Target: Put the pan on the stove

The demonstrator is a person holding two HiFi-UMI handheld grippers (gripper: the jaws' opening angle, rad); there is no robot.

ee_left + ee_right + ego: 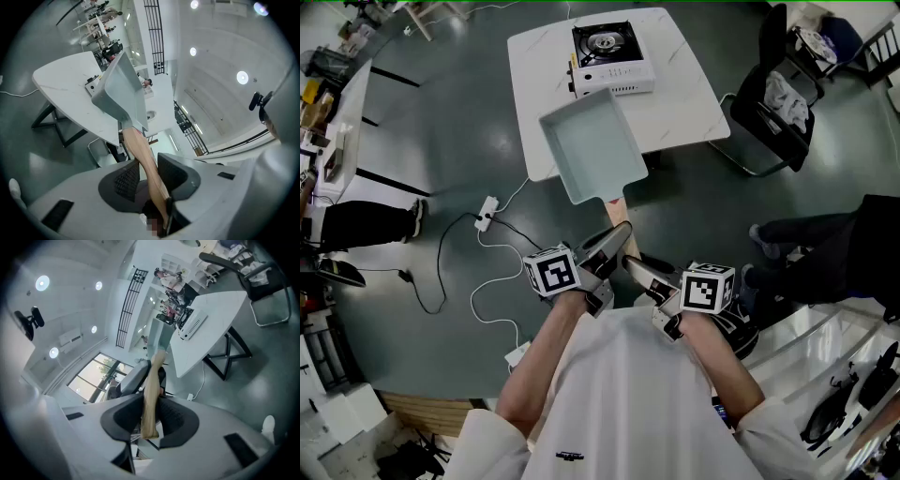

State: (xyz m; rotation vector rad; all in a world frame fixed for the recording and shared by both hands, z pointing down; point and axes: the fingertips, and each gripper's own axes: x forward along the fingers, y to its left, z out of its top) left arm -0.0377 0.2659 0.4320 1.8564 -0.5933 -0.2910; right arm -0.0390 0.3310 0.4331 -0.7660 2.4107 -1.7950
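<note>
The pan point(586, 141), rectangular, pale and smooth, has its wooden handle point(140, 145) clamped in left gripper point(147, 173) and, seemingly, right gripper point(150, 416).

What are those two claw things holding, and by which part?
The left gripper and right gripper both clamp the pan by its wooden handle, the right nearer its end.

Two in all: the left hand-held gripper point(614, 241) and the right hand-held gripper point(639, 272). One pan point(586, 141) with one wooden handle point(615, 203) lies just ahead of both. One stove point(609, 56) stands farther ahead on one white tabletop point(684, 103). One black chair point(769, 103) is off to the right hand-held gripper's side. One power strip point(486, 213) lies beyond the left one's outer side.
</note>
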